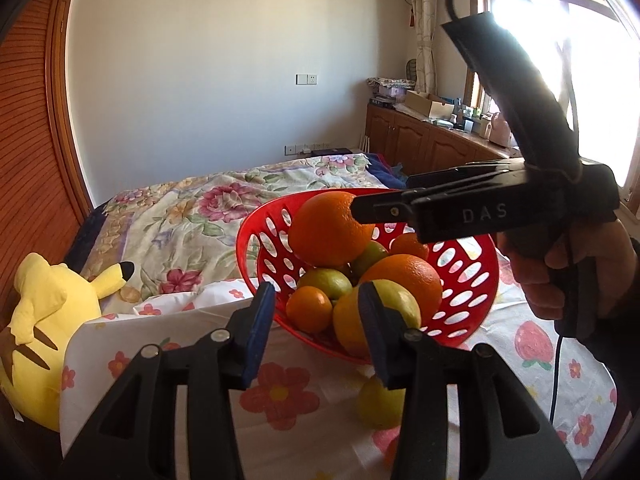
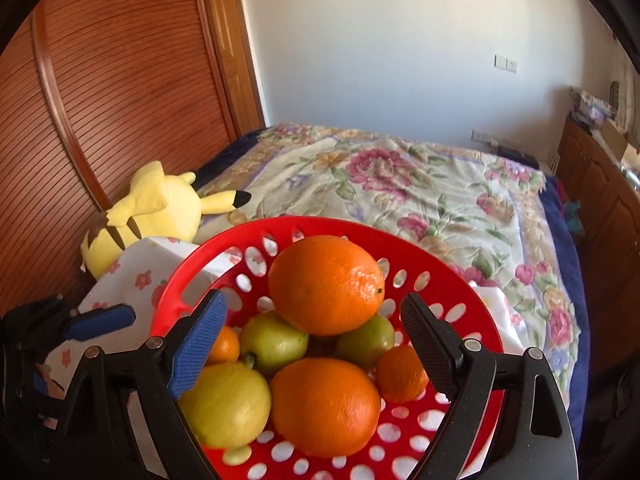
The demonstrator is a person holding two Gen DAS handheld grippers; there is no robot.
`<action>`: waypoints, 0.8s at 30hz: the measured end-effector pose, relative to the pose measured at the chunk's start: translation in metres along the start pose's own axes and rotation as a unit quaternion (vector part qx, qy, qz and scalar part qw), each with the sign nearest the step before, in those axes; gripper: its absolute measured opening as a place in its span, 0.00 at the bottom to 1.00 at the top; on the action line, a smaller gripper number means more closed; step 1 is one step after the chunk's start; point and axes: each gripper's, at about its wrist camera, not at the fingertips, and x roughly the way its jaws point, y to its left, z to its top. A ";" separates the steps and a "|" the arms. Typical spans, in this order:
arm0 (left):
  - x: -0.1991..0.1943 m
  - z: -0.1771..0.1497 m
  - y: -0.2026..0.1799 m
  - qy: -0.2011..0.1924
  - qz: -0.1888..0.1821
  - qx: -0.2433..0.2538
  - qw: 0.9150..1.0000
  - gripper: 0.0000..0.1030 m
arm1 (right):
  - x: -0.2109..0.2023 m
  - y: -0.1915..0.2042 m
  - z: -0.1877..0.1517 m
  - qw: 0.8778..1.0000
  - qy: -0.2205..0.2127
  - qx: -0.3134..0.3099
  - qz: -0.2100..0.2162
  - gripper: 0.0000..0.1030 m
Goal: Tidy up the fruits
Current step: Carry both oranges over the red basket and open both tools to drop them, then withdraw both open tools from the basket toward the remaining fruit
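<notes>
A red perforated basket (image 1: 472, 280) stands on a flowered cloth and holds several oranges, green fruits and a yellow lemon (image 2: 226, 404). A big orange (image 2: 326, 284) tops the pile. My right gripper (image 2: 314, 320) hangs open over the basket, with its pads either side of that orange and clear of it. From the left wrist view, the right gripper (image 1: 380, 200) has one fingertip at the big orange's (image 1: 332, 228) edge. My left gripper (image 1: 316, 324) is open and holds nothing, just short of the basket's near rim. A yellow-green fruit (image 1: 378, 404) lies on the cloth outside the basket.
A yellow plush toy (image 1: 44, 320) lies left of the basket against a slatted wooden door (image 2: 100, 100). A bed with a floral quilt (image 2: 400, 184) stretches behind. Wooden cabinets (image 1: 432, 144) run under the bright window at right. A hand (image 1: 572, 272) grips the right tool.
</notes>
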 end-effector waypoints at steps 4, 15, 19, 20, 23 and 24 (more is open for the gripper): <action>-0.011 -0.007 -0.006 -0.003 -0.006 -0.005 1.000 0.43 | -0.023 0.011 -0.015 1.000 -0.021 -0.012 -0.006 0.88; -0.030 -0.028 -0.017 0.003 0.006 -0.001 1.000 0.46 | -0.080 0.028 -0.058 0.998 -0.063 -0.008 -0.008 0.88; -0.037 -0.036 -0.021 0.005 0.015 0.003 1.000 0.49 | -0.092 0.031 -0.072 0.998 -0.070 0.000 -0.005 0.87; -0.037 -0.037 -0.022 0.006 0.015 0.003 1.000 0.49 | -0.094 0.031 -0.077 0.997 -0.071 0.000 -0.007 0.87; -0.041 -0.044 -0.021 0.008 0.017 -0.003 1.000 0.50 | -0.099 0.034 -0.089 0.997 -0.071 0.001 -0.009 0.87; -0.042 -0.045 -0.021 0.009 0.018 -0.005 1.000 0.50 | -0.101 0.035 -0.094 0.997 -0.071 0.003 -0.009 0.87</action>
